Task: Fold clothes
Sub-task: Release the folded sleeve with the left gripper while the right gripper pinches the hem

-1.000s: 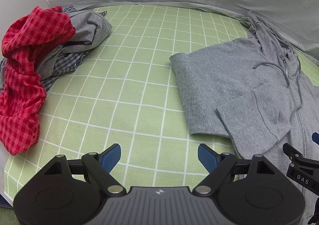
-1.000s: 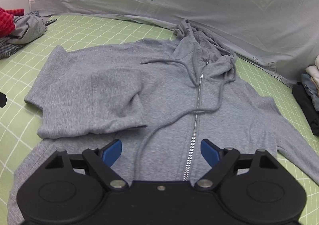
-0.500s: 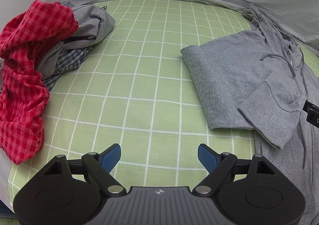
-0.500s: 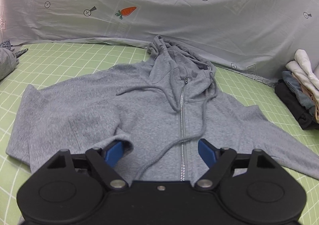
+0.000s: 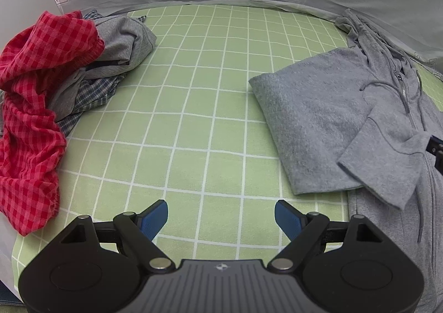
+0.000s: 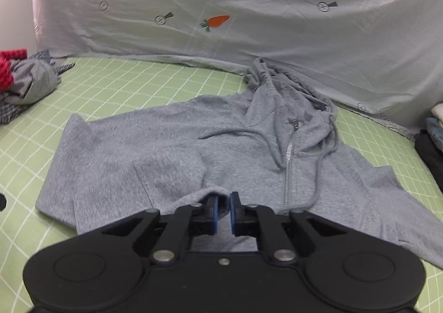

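A grey zip hoodie lies front-up on the green checked sheet, hood toward the backdrop. Its left sleeve is folded in across the chest. My right gripper has its blue pads nearly together at that sleeve's cuff, and the cloth bunches up around the tips. In the left wrist view the right gripper shows as a black part at the far right, against the same cuff. My left gripper is open over bare sheet, left of the hoodie, holding nothing.
A heap of clothes lies at the left: a red checked garment, a grey one and a blue plaid one. A pale carrot-print sheet hangs behind. Stacked folded clothes sit at the right edge.
My right gripper has moved down to the folded sleeve's cuff and gone from wide open to shut on it. The left gripper has drifted left, away from the hoodie, still open.
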A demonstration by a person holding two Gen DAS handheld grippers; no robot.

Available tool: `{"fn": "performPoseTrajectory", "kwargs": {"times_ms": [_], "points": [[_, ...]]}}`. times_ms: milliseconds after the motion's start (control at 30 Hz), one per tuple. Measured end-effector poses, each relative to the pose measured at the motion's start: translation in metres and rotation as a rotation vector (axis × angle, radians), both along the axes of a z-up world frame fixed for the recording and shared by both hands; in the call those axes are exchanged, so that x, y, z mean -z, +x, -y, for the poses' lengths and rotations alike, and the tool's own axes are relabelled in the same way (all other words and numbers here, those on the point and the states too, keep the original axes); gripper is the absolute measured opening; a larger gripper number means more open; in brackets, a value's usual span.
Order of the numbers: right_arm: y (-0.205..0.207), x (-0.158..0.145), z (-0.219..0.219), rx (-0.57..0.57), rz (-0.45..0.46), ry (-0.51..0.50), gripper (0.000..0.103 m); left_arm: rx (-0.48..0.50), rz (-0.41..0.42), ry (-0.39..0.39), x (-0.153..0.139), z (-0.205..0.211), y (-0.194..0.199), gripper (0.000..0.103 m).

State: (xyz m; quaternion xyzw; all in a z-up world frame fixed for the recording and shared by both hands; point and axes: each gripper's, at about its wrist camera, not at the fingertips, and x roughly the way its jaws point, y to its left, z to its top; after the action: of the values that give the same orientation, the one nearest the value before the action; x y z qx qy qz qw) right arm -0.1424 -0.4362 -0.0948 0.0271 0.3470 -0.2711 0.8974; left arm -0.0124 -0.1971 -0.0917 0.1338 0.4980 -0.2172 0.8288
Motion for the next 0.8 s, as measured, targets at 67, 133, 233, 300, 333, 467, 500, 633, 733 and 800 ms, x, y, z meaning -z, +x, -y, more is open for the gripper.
{"fn": "performPoseTrajectory", "kwargs": {"times_ms": [67, 133, 233, 300, 333, 467, 500, 633, 733, 800], "points": [[-0.015, -0.014, 0.020, 0.115, 0.063, -0.002, 0.007, -0.026, 0.003, 0.000, -0.002, -0.003, -0.002, 0.085], [-0.031, -0.017, 0.043, 0.235, 0.076, 0.007, 0.007, -0.052, -0.003, -0.002, -0.003, -0.007, -0.005, 0.085], [-0.046, -0.004, 0.069, 0.317, -0.010, 0.017, 0.008, -0.074, -0.017, -0.002, -0.002, -0.010, -0.012, 0.085], [-0.055, 0.004, 0.074, 0.329, -0.066, 0.026, 0.024, -0.073, -0.016, 0.004, -0.002, -0.010, -0.019, 0.085], [-0.060, 0.005, 0.071, 0.336, -0.068, 0.017, 0.034, -0.071, -0.011, 0.007, -0.003, -0.009, -0.023, 0.085], [-0.072, 0.004, 0.053, 0.323, -0.073, -0.041, 0.084, -0.063, 0.004, 0.019, -0.006, -0.008, -0.038, 0.085], [-0.073, 0.004, 0.049, 0.292, -0.065, -0.040, 0.084, -0.061, 0.006, 0.022, -0.006, -0.008, -0.042, 0.085], [-0.068, 0.008, 0.028, 0.145, -0.056, -0.010, 0.085, -0.051, 0.012, 0.042, -0.005, -0.006, -0.055, 0.085], [-0.059, 0.018, 0.014, 0.033, -0.083, 0.014, 0.085, -0.043, 0.021, 0.060, -0.005, -0.005, -0.065, 0.085], [-0.055, 0.025, 0.014, 0.002, -0.106, 0.036, 0.083, -0.036, 0.029, 0.071, -0.005, -0.004, -0.072, 0.085]]}}
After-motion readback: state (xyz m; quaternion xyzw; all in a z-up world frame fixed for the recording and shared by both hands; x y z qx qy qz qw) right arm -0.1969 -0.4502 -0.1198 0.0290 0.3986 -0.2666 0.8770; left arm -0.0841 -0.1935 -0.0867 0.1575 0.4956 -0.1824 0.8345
